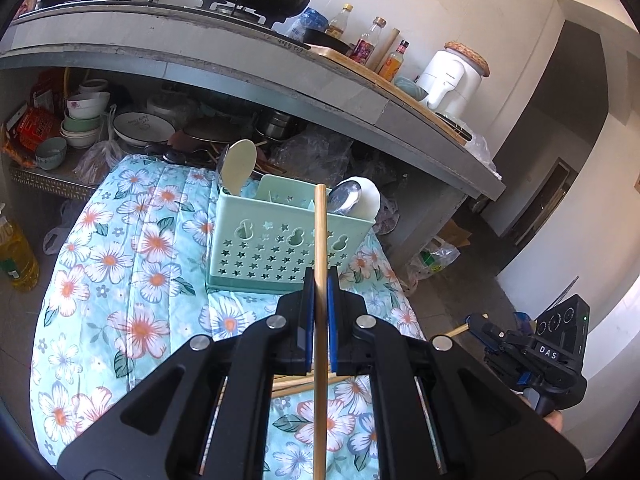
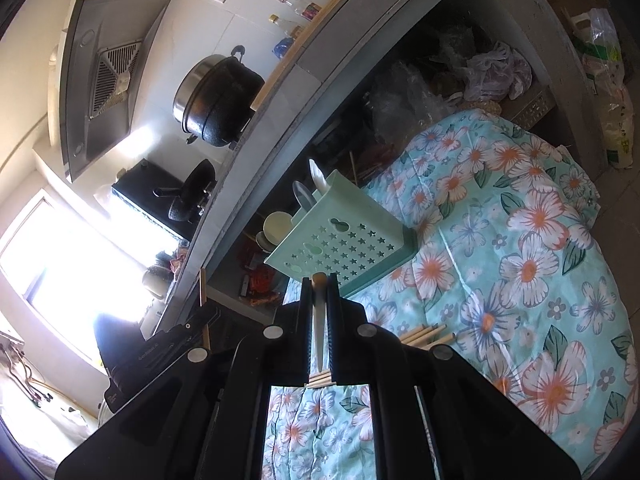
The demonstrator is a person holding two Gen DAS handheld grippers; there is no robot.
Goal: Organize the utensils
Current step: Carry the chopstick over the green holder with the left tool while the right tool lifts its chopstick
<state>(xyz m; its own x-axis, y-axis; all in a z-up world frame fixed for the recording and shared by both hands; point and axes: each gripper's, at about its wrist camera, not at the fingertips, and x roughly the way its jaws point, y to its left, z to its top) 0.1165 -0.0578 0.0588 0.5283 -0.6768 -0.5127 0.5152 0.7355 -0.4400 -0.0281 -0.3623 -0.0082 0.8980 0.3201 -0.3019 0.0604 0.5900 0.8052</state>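
Closest in the left wrist view, the left gripper point(image 1: 320, 280) has its two blue pads pressed together on a single wooden chopstick point(image 1: 320, 232), which stands almost upright and reaches up in front of the mint green utensil holder point(image 1: 280, 240). That holder sits on the flowered cloth point(image 1: 132, 264), a little farther away, with a pale spoon point(image 1: 240, 168) at its left end and a metal ladle point(image 1: 346, 196) at its right end. More chopsticks point(image 1: 296, 386) lie on the cloth under the gripper. Far right, the right gripper point(image 1: 486, 326) is seen from the side.

Nearest in the right wrist view, the right gripper point(image 2: 320, 280) is clamped on another chopstick point(image 2: 319, 280), seen end-on. The utensil holder point(image 2: 340, 240) lies just beyond, and loose chopsticks point(image 2: 426, 334) rest on the cloth point(image 2: 520, 260) to the near right.
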